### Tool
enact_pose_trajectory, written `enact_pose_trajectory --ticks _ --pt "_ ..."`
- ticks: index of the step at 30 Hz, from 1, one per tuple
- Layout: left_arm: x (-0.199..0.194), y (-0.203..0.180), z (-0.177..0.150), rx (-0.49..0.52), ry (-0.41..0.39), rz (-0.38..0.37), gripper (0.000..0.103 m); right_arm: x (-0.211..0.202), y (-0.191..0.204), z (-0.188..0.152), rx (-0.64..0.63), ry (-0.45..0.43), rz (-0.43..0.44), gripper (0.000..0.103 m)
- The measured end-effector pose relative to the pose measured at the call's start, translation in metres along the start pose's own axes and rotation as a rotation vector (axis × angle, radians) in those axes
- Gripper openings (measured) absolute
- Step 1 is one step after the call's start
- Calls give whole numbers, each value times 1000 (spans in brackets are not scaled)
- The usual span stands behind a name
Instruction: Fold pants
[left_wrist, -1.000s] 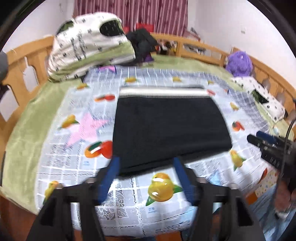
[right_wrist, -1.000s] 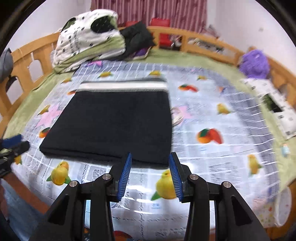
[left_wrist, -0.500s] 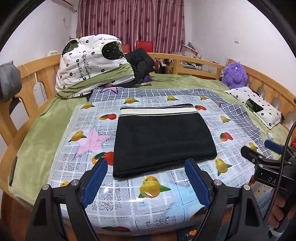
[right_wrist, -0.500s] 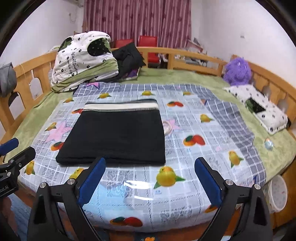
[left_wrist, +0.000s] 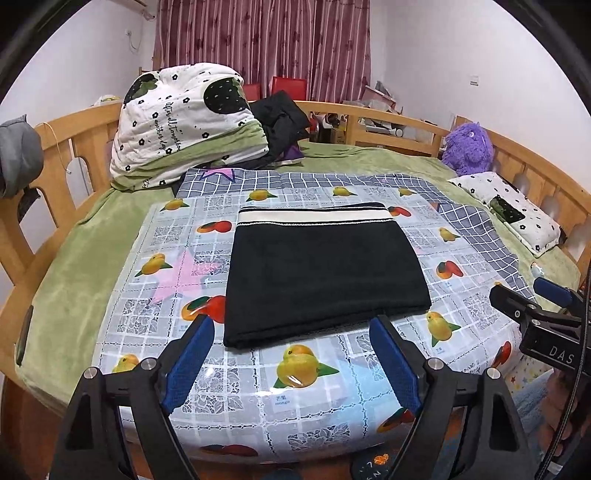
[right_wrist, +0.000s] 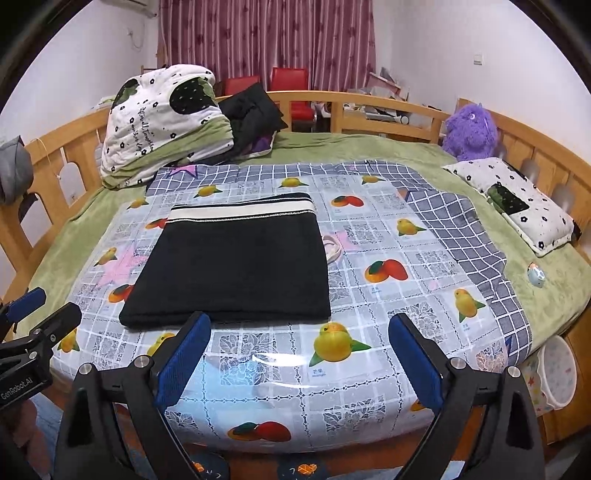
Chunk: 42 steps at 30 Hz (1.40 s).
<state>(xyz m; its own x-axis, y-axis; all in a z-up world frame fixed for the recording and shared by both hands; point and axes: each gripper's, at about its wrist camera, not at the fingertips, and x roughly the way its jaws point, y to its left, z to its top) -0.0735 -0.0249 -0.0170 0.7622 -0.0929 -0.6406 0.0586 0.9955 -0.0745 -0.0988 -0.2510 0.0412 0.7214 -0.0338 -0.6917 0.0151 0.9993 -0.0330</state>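
Note:
The black pants (left_wrist: 325, 280) lie folded into a flat rectangle on the fruit-printed plastic sheet (left_wrist: 295, 402), with the white striped waistband at the far edge. In the right wrist view the pants (right_wrist: 236, 266) sit left of centre. My left gripper (left_wrist: 291, 323) hangs open in front of their near edge, and nothing is between its fingers. My right gripper (right_wrist: 299, 319) is open wide just before the near right corner, also empty. Each gripper shows in the other's view, the right gripper (left_wrist: 532, 302) at the right edge and the left gripper (right_wrist: 37, 314) at the left edge.
A folded quilt (left_wrist: 184, 122) and dark clothes (left_wrist: 280, 118) are piled at the back left of the bed. A purple plush toy (right_wrist: 471, 127) and a small pillow (right_wrist: 517, 203) lie at the right. Wooden rails (right_wrist: 369, 107) ring the bed. A white basket (right_wrist: 557, 373) stands below the right edge.
Both grippers have drawn back and up from the pants' near edge, and their jaws have opened wide. The pants stay folded and still on the sheet.

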Motion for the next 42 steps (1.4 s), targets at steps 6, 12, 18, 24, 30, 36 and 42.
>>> enact_pose_trajectory --ticks 6,12,18,24,30,36,42 --pt "0 1 -1 -3 -3 3 85 0 -3 1 3 6 6 96" --pt "1 6 -2 -13 0 7 85 0 -5 2 4 -2 5 96" --pt "3 8 -3 -10 4 22 86 -2 -5 1 4 -9 8 96" --pt "2 11 -5 -13 4 32 86 -3 -3 0 -9 -17 4 96" --pt "2 14 -5 -17 4 45 86 -3 -4 0 -7 -18 9 96" --pt "2 15 -6 -20 4 51 86 -3 -5 0 -4 -15 11 96" --pt "2 16 -6 -23 1 53 86 -4 -6 0 -3 -15 12 96"
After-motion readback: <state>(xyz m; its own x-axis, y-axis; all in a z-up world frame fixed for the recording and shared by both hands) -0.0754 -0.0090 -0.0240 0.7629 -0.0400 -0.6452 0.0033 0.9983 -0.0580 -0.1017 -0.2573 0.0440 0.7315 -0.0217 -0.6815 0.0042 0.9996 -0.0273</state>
